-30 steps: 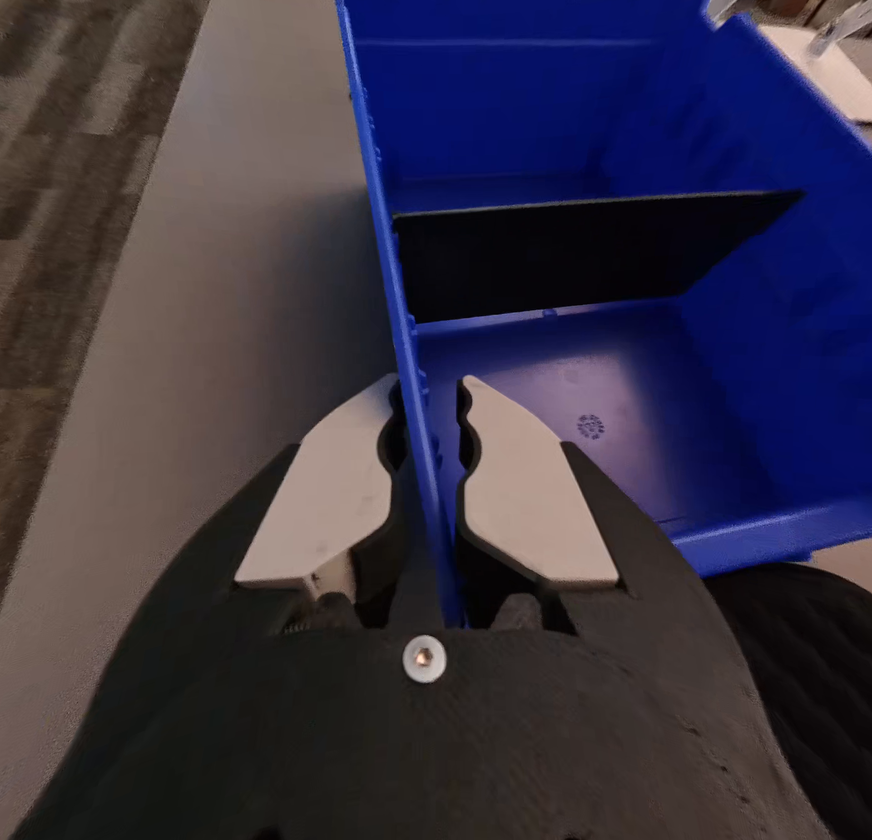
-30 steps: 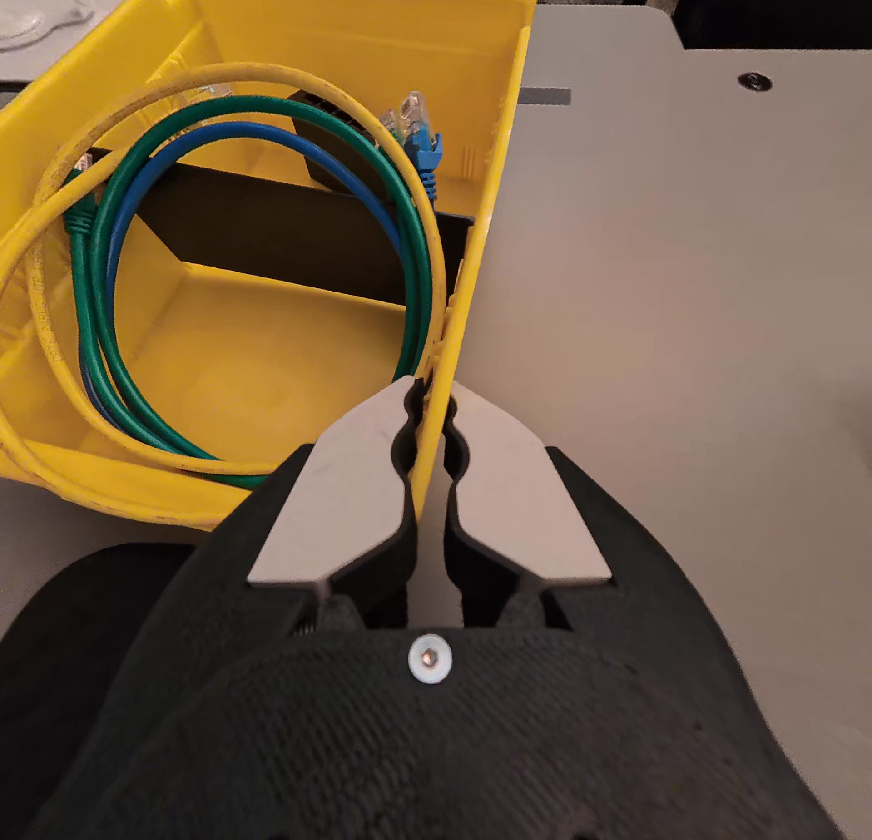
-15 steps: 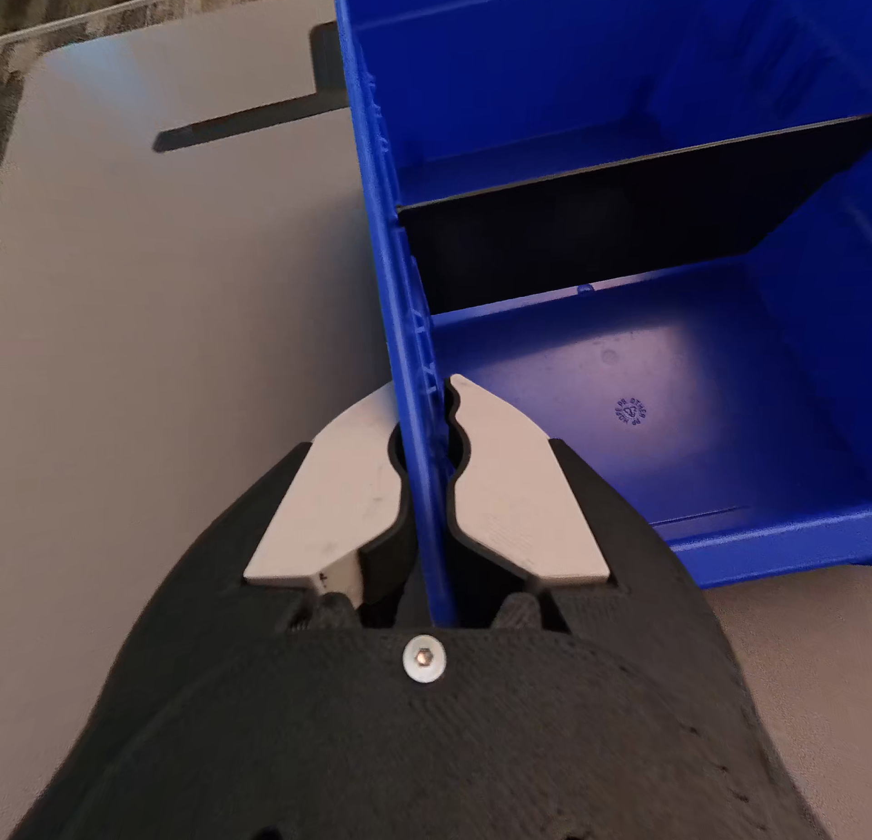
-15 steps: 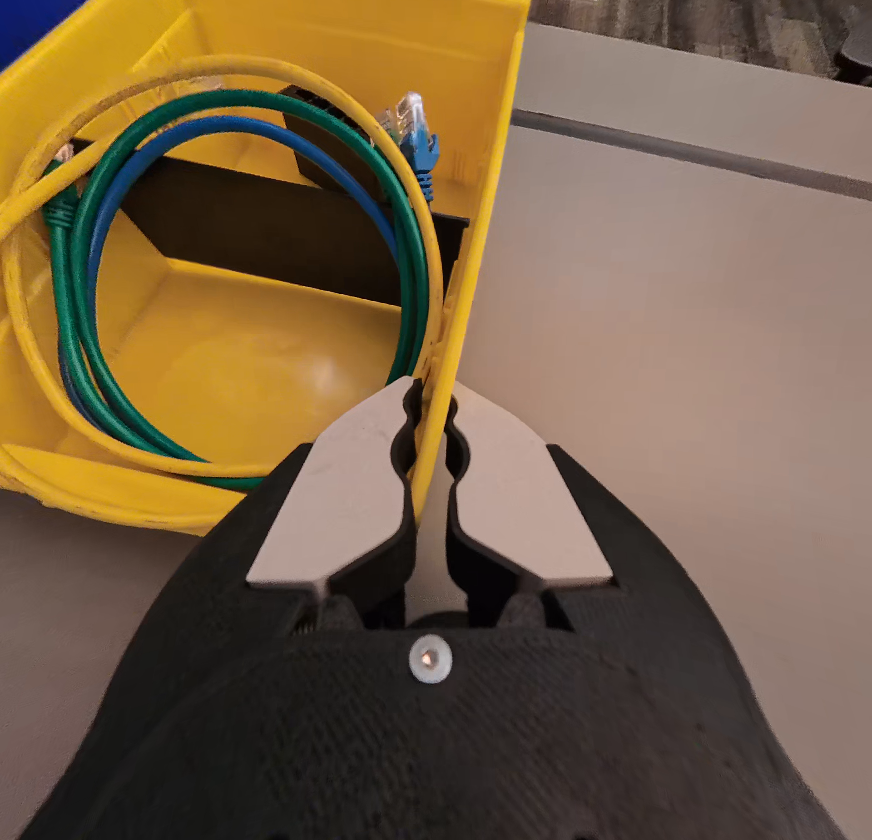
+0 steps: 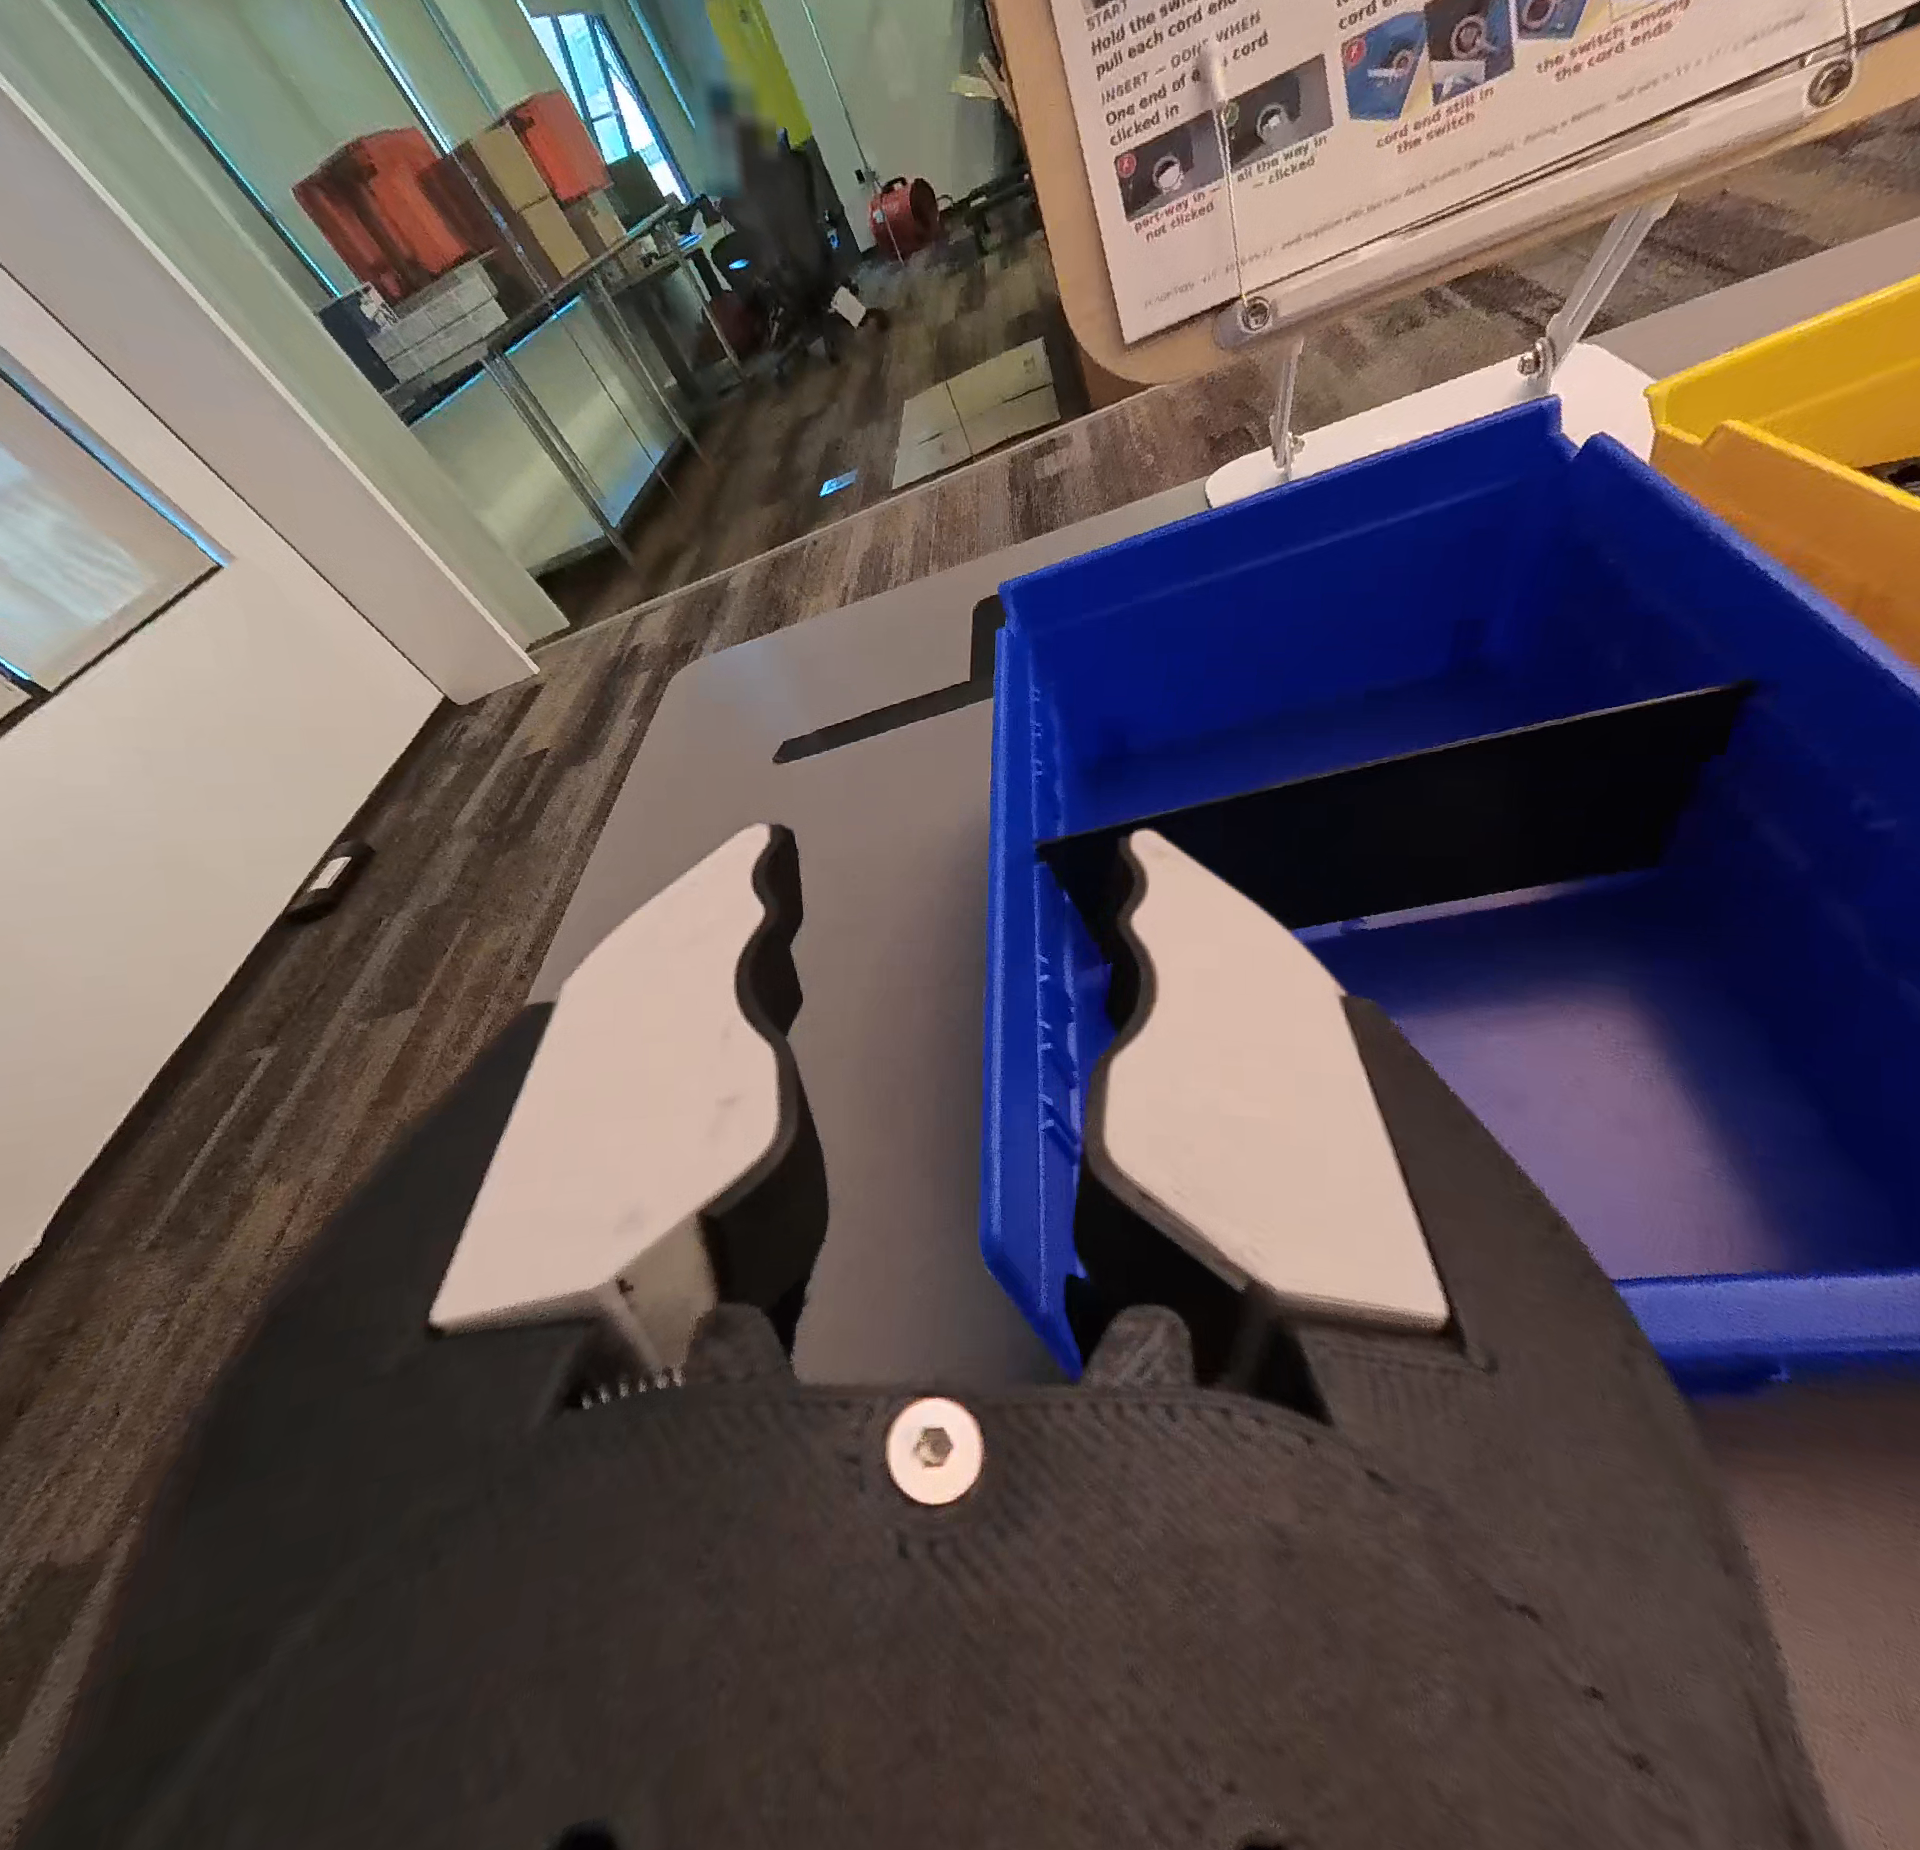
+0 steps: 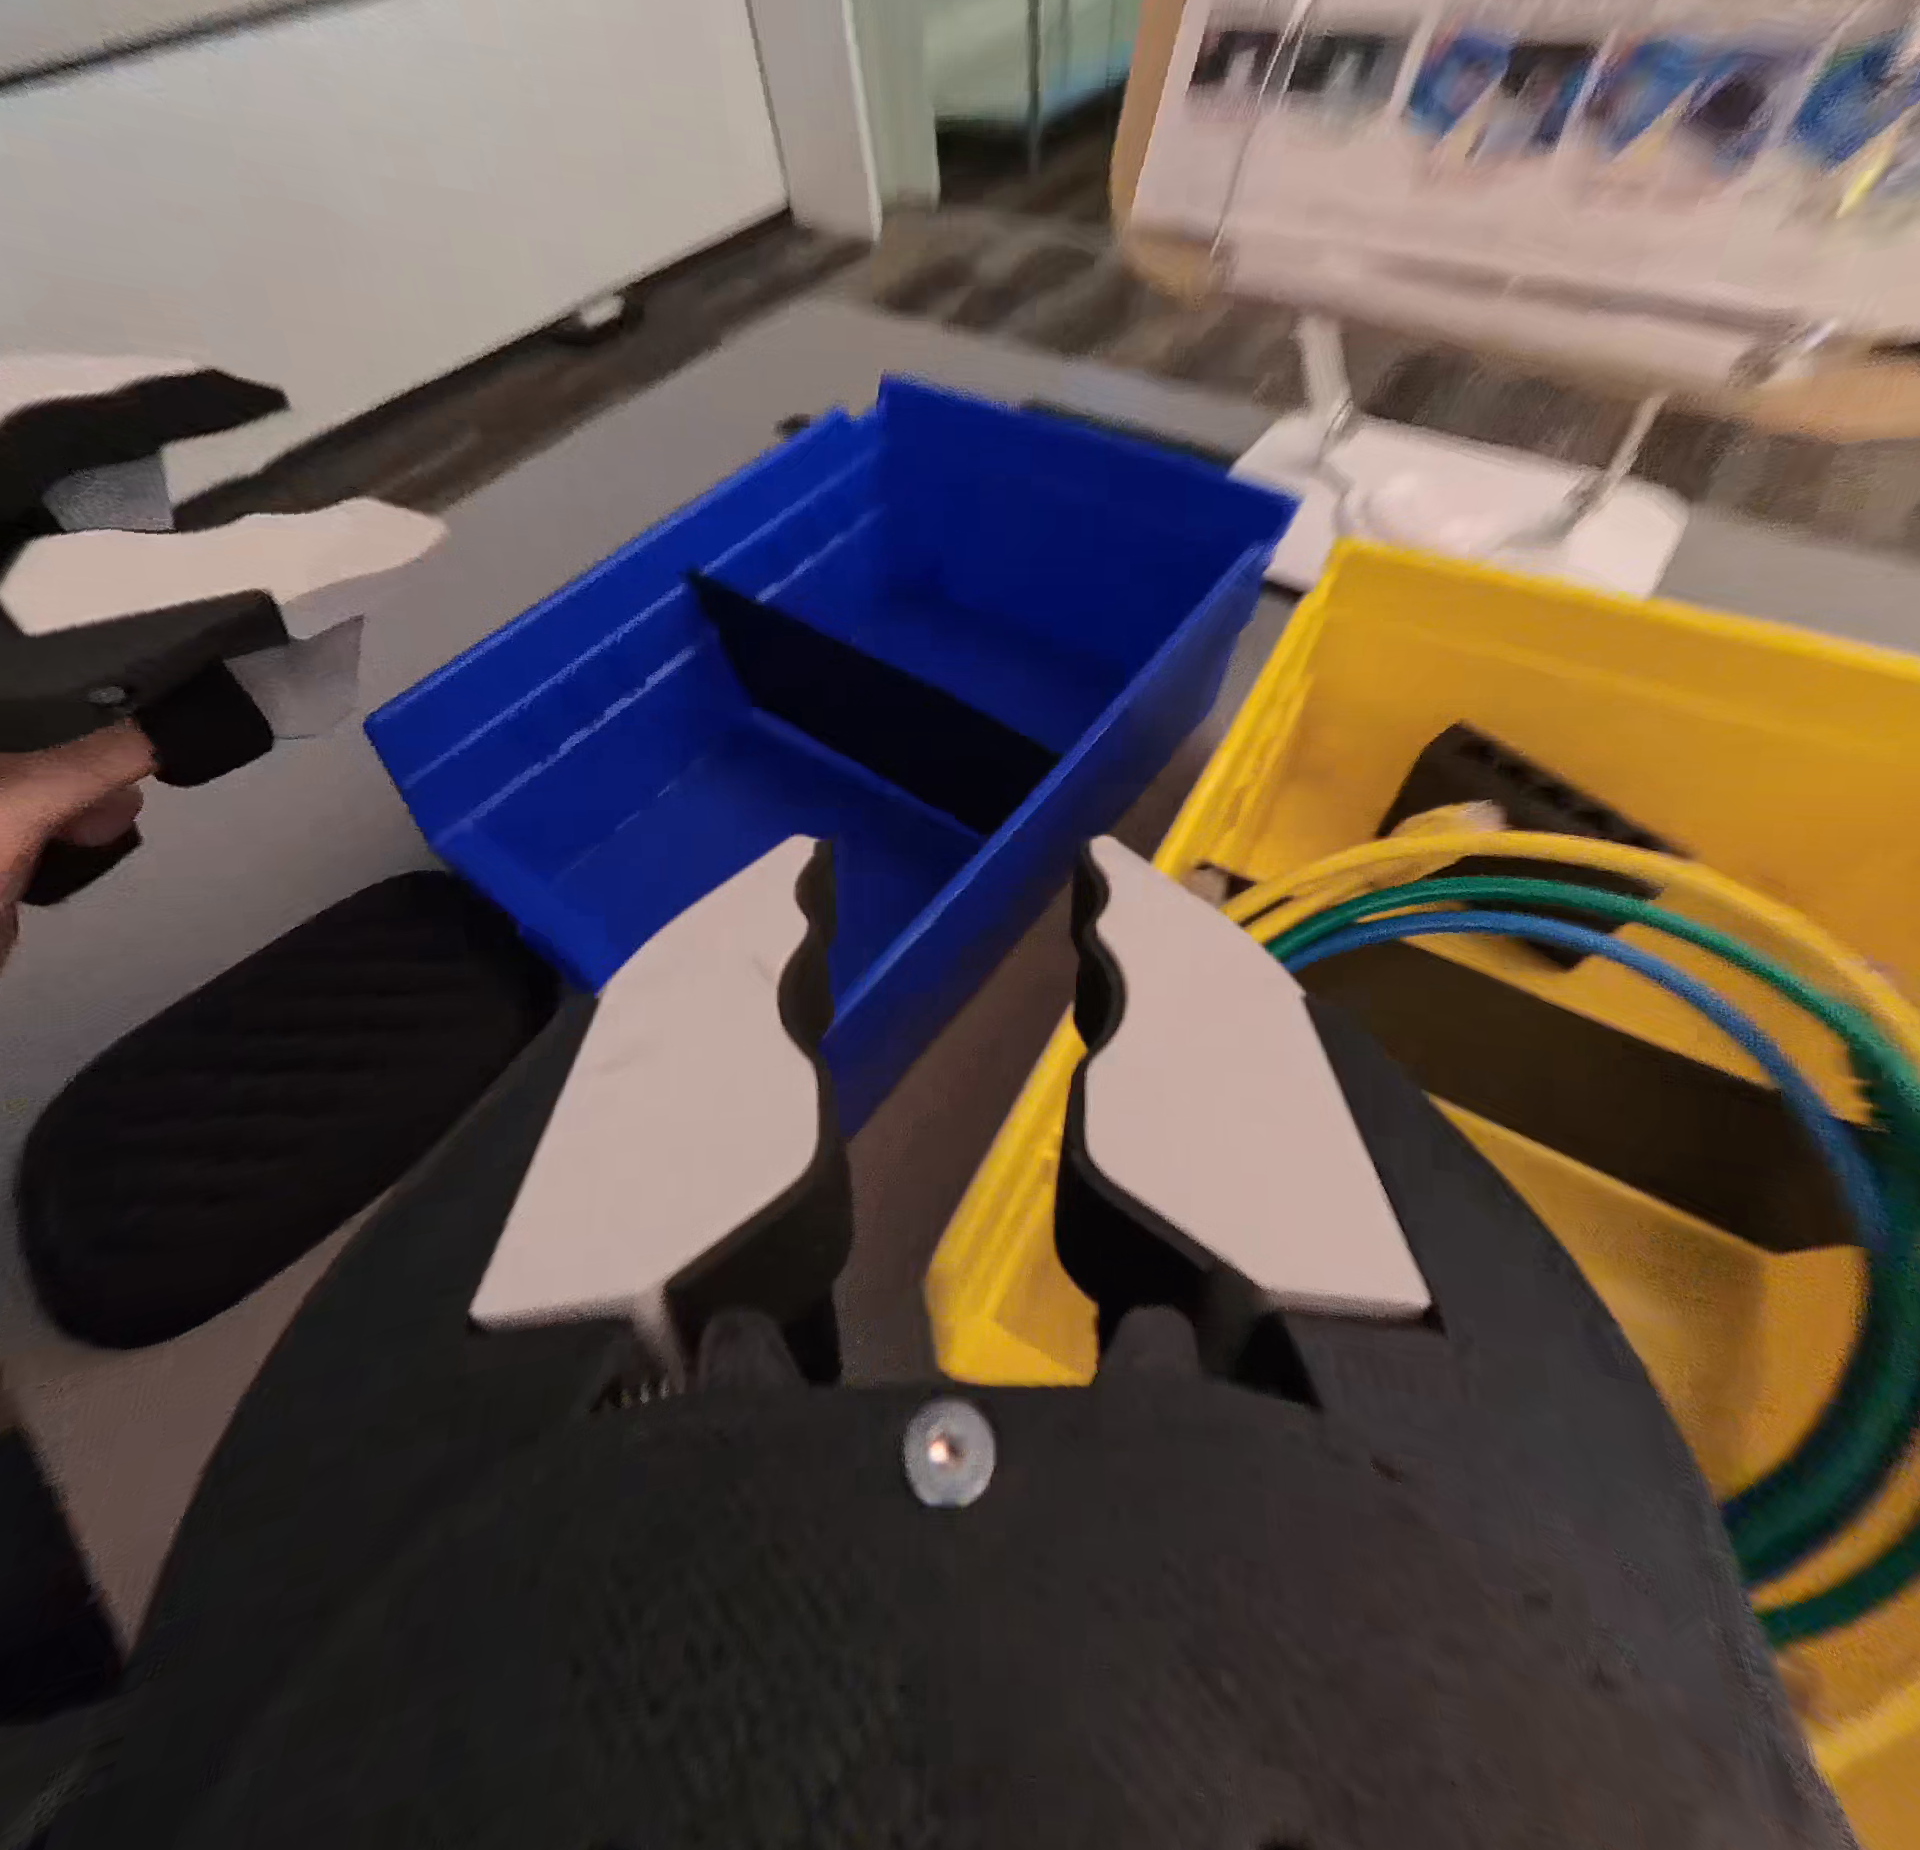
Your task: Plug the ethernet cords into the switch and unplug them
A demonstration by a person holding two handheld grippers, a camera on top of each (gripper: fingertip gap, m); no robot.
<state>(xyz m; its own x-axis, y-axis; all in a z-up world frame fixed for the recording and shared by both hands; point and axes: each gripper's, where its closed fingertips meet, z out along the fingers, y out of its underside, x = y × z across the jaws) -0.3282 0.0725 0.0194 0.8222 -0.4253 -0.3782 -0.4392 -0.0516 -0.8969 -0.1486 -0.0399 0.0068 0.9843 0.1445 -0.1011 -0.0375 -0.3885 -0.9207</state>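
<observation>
Above the grey tabletop (image 5: 894,969), both the left gripper (image 5: 954,855) and right gripper (image 6: 948,865) gape wide, empty, over the blue plastic bin (image 5: 1455,595) and yellow plastic bin (image 6: 1558,657).

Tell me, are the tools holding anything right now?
No. The left tool is open beside the blue bin, touching nothing. The right tool is open too, hovering above the gap between the blue and yellow bin.

Divided bin (image 6: 665,751) left of cord-holding bin (image 6: 1558,678), sign stand (image 6: 1455,512) behind both on table (image 5: 894,896)
</observation>
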